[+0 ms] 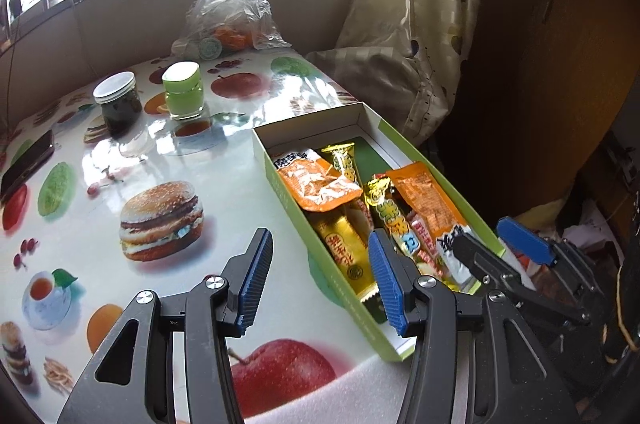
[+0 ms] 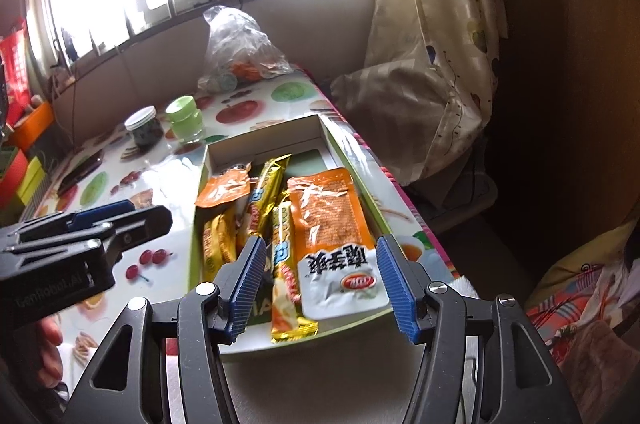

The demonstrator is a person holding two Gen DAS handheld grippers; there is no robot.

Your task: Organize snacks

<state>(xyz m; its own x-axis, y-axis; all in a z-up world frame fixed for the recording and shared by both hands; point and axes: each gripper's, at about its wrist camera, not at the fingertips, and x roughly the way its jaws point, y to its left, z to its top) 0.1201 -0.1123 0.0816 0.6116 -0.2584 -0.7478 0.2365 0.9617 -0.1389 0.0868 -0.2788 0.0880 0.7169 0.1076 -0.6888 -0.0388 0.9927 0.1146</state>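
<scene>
your left gripper and right gripper both gape wide and hold nothing, while the orange and gold snack packets lie in the shallow green cardboard box at the table's right edge

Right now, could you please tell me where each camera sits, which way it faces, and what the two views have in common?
Left wrist: rides the left gripper above the fruit-print tablecloth, facing the window; its open blue-padded fingers show, with the right gripper alongside.
Right wrist: rides the right gripper above the green cardboard snack box, fingers open around an orange-and-white pouch; the left gripper shows.
Shared: box, white-lidded dark jar, green-lidded jar, clear plastic bag.
</scene>
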